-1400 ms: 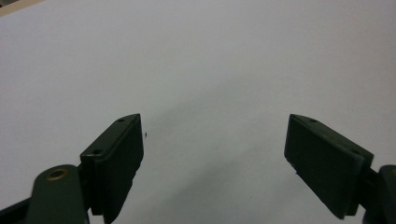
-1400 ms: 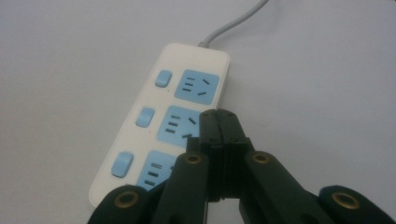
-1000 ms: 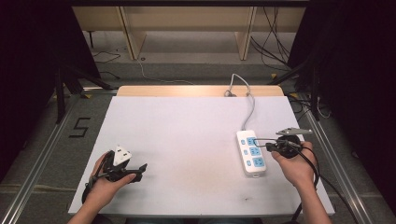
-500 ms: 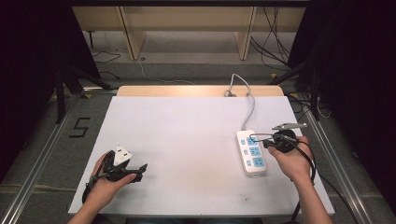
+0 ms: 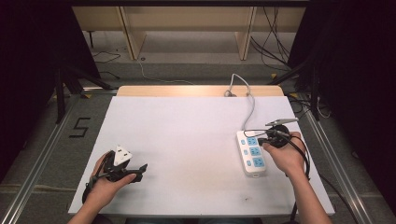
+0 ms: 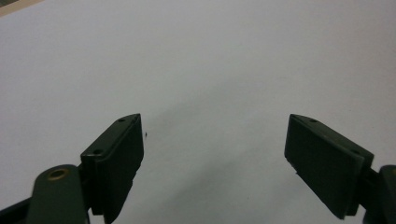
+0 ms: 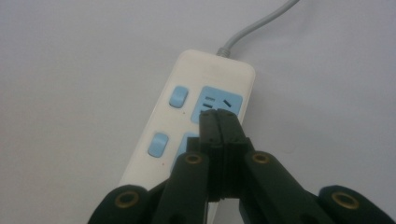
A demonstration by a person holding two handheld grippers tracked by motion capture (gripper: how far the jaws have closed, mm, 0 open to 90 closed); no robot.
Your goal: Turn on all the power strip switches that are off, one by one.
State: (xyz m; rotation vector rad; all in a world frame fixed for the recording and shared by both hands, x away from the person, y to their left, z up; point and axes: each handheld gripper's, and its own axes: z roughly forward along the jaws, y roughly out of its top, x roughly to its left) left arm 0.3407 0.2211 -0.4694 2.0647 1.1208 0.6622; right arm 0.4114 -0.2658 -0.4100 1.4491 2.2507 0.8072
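A white power strip with blue sockets and blue switches lies on the right of the white table. Its grey cable runs to the far edge. My right gripper is shut with nothing in it. In the right gripper view its closed tips hang over the far socket of the power strip, beside two blue switches; contact cannot be judged. My left gripper rests near the front left corner. It stands open over bare table with nothing between its fingers.
A wooden strip borders the table's far edge, where the cable drops off. Metal rails run along both sides, with a "5" marked on the floor at the left. Loose cables lie on the floor behind.
My right gripper has moved left and a little away from me, from beside the strip to over its far socket. The left gripper has stayed put.
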